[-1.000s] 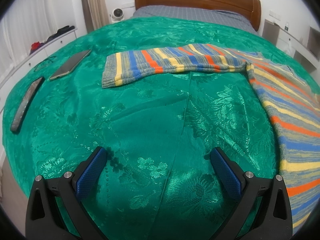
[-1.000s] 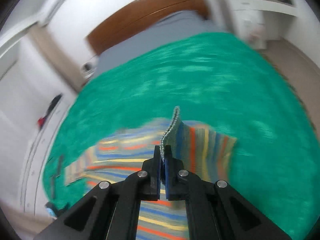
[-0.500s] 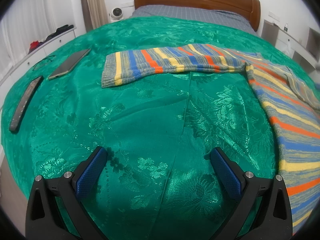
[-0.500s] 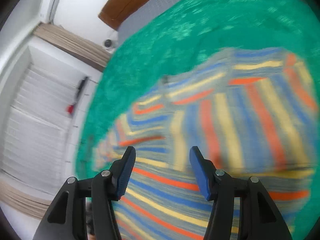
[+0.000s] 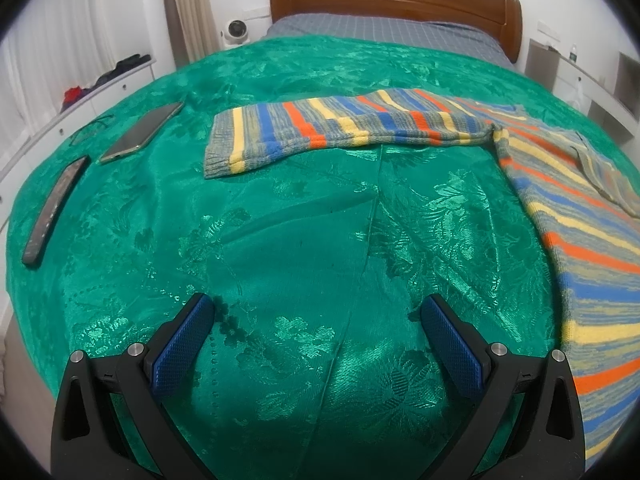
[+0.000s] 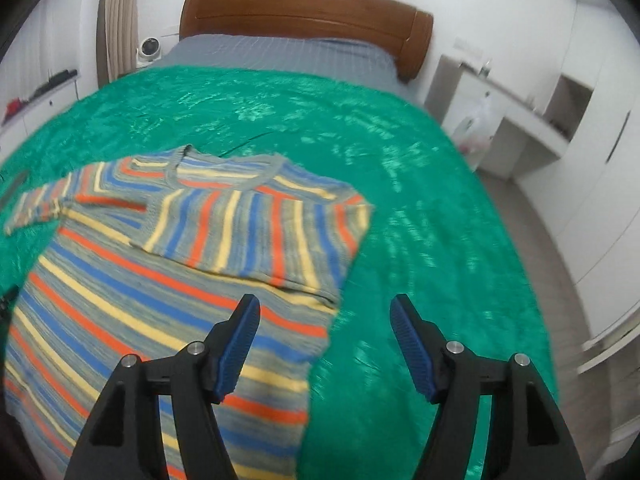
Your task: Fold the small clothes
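With the right sleeve folded across the sweater on the bedspread, both your grippers gape wide, empty. Next, take your left gripper to the far outstretched left sleeve and fold it in; right gripper waits.

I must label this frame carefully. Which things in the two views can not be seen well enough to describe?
- Sweater hem: cut off by the lower edge, both views.
- Folded sleeve's cuff: blurred, right wrist view.
- Items on the far desk: small, blurred.
- Phone screen: too oblique to read, left wrist view.
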Demonstrator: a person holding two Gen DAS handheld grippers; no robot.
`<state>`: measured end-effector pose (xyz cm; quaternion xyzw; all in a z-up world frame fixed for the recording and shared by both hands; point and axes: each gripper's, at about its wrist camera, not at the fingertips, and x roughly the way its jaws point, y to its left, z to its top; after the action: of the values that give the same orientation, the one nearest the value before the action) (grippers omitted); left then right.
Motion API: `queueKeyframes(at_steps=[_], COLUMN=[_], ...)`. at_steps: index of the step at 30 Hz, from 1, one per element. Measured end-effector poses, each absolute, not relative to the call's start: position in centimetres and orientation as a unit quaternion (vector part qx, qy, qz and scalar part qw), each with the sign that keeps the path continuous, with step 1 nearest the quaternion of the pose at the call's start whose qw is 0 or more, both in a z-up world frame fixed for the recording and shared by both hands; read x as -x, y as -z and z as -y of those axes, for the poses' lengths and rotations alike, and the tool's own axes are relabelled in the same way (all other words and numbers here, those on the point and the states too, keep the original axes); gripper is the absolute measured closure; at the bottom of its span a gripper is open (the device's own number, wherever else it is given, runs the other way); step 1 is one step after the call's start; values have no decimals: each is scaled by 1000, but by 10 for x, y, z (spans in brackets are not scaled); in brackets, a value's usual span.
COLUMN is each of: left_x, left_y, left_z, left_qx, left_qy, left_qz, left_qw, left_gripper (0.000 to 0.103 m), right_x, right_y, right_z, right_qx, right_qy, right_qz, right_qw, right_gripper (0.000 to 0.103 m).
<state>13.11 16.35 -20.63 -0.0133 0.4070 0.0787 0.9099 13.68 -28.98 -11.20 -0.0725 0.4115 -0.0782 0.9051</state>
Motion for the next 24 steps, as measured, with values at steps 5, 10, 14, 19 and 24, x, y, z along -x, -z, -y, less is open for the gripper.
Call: queueKeyframes(at_steps=[5, 10, 14, 19, 24], left_x=[-130, -130, -130, -130, -130], left_y=[207, 207, 207, 207, 207], left_z=[-163, -163, -163, -163, -163], left_qx=[12, 12, 12, 12, 13], left_qy=[-79, -79, -79, -79, -79], left_qz=[-405, -406, -406, -406, -406], left_qw=[911, 911, 911, 910, 910], left_gripper=[0, 0, 0, 0, 0], right_x=[-115, -108, -99, -89, -79], right_y=[107, 107, 100, 90, 79], right_z=[289, 286, 280, 272, 259], right_qx=[92, 101, 120, 135, 155], right_qy=[102, 110, 119, 130, 129], right_qz=[-406, -403, -396, -394, -393], right_qw=[904, 903, 903, 900, 897], right_gripper=[36, 35, 35, 35, 34])
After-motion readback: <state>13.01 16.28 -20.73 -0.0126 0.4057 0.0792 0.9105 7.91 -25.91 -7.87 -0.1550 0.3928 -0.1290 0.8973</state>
